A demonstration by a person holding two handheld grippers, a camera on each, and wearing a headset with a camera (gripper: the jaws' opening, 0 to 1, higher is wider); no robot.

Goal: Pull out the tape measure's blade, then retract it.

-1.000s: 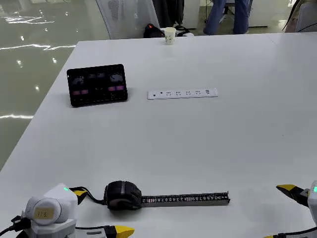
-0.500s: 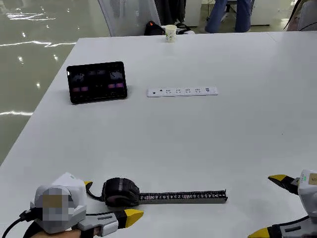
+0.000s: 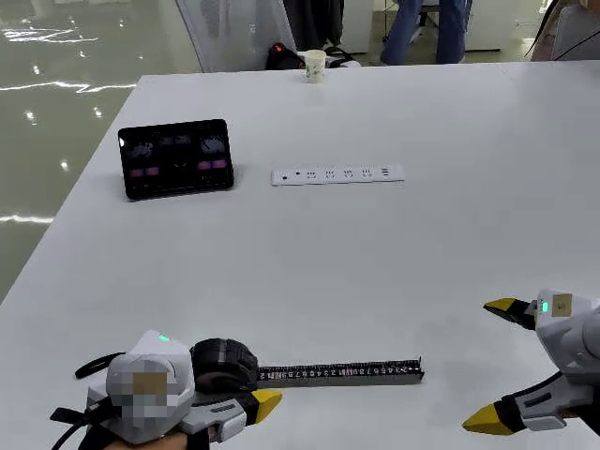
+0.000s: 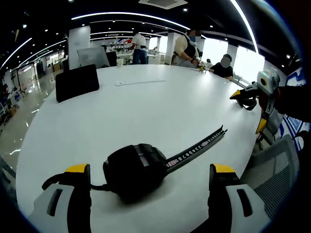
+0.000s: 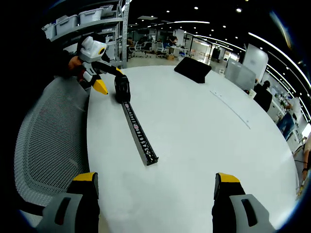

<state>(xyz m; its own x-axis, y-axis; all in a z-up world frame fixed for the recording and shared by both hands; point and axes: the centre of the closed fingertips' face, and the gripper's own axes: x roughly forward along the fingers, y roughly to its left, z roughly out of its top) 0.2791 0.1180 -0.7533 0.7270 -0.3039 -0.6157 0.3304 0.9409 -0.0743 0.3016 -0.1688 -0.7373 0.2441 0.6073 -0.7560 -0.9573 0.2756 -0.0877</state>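
On table (image 3: 375,244): one tape measure (image 3: 225,364), blade (image 3: 347,371) out; left gripper (image 4: 149,170), right gripper (image 5: 156,177): jaws apart.

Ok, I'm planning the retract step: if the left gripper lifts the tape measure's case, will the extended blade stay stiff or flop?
The blade lies straight along the table, so it probably holds briefly, then droops toward its tip. The case looks compact and rounded: likely heavy for its size, and it may rock between the left gripper's open fingers.
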